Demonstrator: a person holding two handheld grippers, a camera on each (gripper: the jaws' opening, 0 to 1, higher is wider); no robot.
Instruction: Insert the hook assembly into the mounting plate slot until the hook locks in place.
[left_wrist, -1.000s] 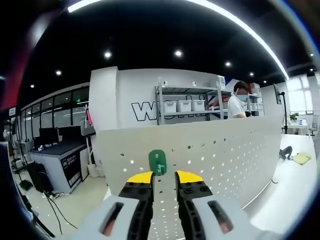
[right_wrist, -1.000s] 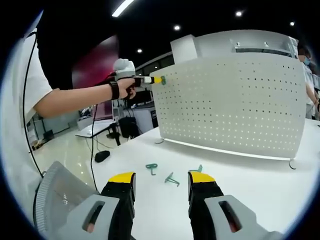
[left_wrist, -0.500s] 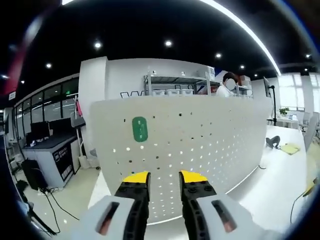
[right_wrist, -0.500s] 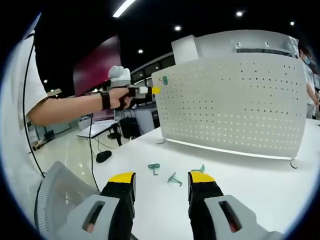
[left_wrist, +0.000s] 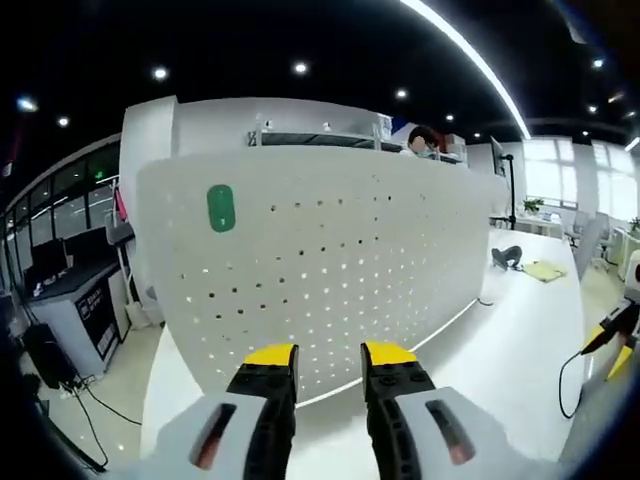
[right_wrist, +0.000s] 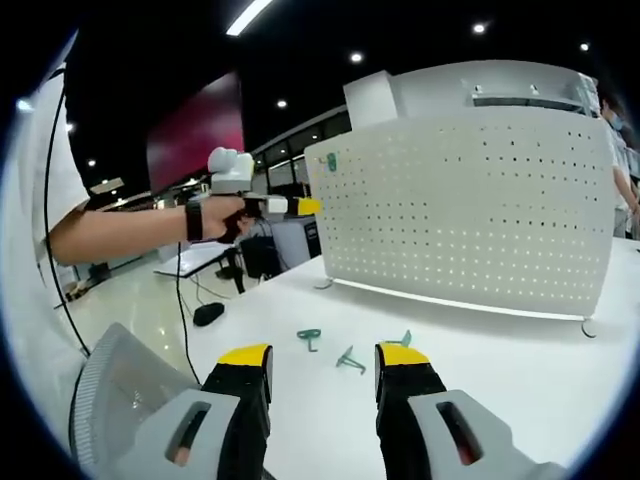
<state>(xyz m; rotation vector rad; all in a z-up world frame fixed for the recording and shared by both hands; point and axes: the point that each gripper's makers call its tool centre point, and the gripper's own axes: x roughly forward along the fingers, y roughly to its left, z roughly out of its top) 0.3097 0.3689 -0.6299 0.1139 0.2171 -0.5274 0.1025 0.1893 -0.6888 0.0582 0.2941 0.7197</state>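
Note:
A green hook hangs near the top left corner of the white perforated mounting plate. My left gripper is open and empty, drawn back from the plate and lower than the hook. In the right gripper view the same hook shows on the plate, and the left gripper is held by a hand just left of the plate's edge. My right gripper is open over the white table, with three loose green hooks lying just beyond its jaws.
The plate stands upright on the table on small feet. A person stands behind it by shelving. A mouse and a yellow pad lie further along the table. A cable hangs from the left arm.
The left gripper has let go of the green hook, which stays on the plate, and has pulled back and down away from it. The right gripper has stayed still.

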